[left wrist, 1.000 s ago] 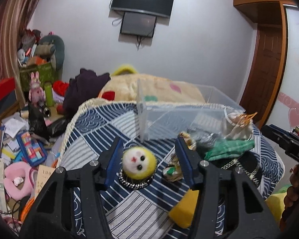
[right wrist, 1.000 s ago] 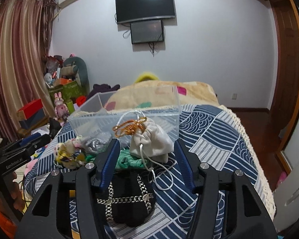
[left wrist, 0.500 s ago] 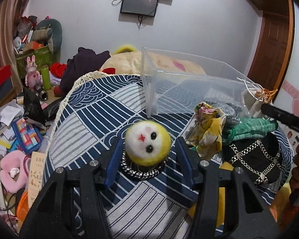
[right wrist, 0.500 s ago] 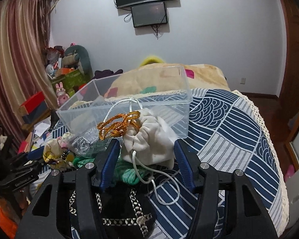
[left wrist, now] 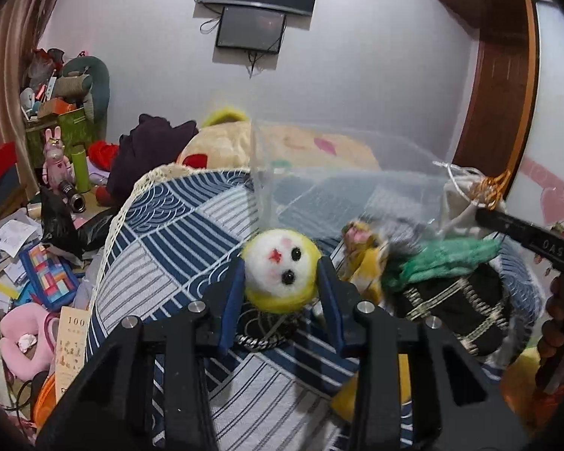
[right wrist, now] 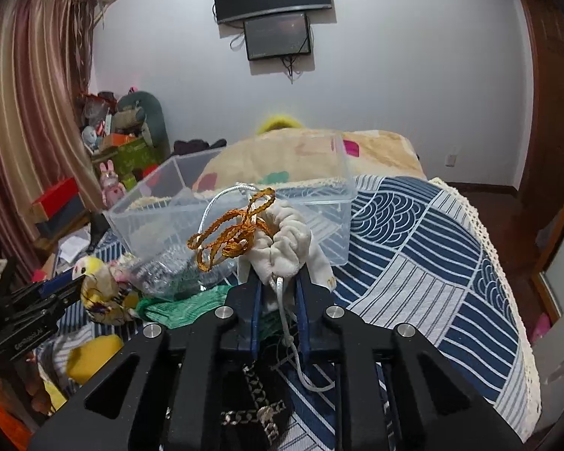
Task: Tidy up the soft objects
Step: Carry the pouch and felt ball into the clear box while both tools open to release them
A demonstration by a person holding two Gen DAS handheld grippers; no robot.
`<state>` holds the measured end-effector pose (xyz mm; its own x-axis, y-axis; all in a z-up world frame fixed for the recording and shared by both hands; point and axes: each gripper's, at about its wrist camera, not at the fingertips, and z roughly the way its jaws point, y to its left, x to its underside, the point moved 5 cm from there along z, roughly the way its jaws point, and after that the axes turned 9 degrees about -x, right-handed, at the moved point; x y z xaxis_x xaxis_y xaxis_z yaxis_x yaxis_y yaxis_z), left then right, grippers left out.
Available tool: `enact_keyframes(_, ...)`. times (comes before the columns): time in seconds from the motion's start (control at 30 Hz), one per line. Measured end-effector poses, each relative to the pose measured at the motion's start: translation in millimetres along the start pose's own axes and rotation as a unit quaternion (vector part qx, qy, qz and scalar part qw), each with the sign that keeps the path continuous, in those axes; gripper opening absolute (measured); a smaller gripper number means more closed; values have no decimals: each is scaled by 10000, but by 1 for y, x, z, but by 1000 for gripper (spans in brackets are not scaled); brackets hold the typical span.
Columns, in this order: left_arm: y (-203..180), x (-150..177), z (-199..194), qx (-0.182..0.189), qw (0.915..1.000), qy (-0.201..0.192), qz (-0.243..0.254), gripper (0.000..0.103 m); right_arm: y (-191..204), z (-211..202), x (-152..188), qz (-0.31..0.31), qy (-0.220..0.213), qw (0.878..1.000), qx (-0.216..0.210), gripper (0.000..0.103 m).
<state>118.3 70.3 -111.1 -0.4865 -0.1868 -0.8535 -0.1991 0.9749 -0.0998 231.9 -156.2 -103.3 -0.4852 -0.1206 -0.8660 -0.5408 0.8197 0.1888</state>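
Our left tongs (left wrist: 280, 278) have just closed onto the yellow-white felt ball (left wrist: 280, 270); right tongs (right wrist: 278, 293) pinch the cream pouch (right wrist: 285, 248), seemingly firmly; we lift both gently toward the clear bin (right wrist: 319, 221) just ahead

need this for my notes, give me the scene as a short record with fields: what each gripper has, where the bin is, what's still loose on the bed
left gripper: just closed on the yellow felt ball
right gripper: just shut on the white drawstring pouch
clear bin: on the bed behind both items, looks empty
still loose: green cloth, black chained bag, yellow floral cloth
surface: blue patterned bedspread
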Motion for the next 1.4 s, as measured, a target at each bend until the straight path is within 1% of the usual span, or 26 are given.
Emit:
enact_keyframes(0.13,-6,-14,-11,168,9998,-130,16,38,2,-14,-9,-55,-220,9997,7,13)
enact_keyframes(0.2,-10,-22,-15,194,9996,-213,77,38,5,-22,-17,-104,-344,9994,-4,13)
enact_keyframes(0.4,-19,-57,-22,290,9987,-409,132,39,11,-31,-41,-278,-609,9978,28,13)
enact_keyframes(0.6,-20,-86,-10,383,9985,-379,138,39,12,-23,-60,-436,-670,9967,113,13)
enact_keyframes(0.7,-20,-93,1,328,9989,-284,192,39,10,-14,-68,-437,-650,9969,118,13)
enact_keyframes(0.83,-20,-98,22,292,9993,-58,212,39,10,-2,-73,-414,-557,9976,61,13)
enact_keyframes(0.97,-21,-99,42,301,9992,143,212,39,10,13,-75,-456,-396,9981,125,13)
enact_keyframes(1.17,-26,-99,67,220,9985,359,343,39,8,43,-72,-454,-21,9988,174,13)
enact_keyframes(1.4,-37,-90,90,143,9960,655,597,39,4,73,-64,-327,544,9980,39,13)
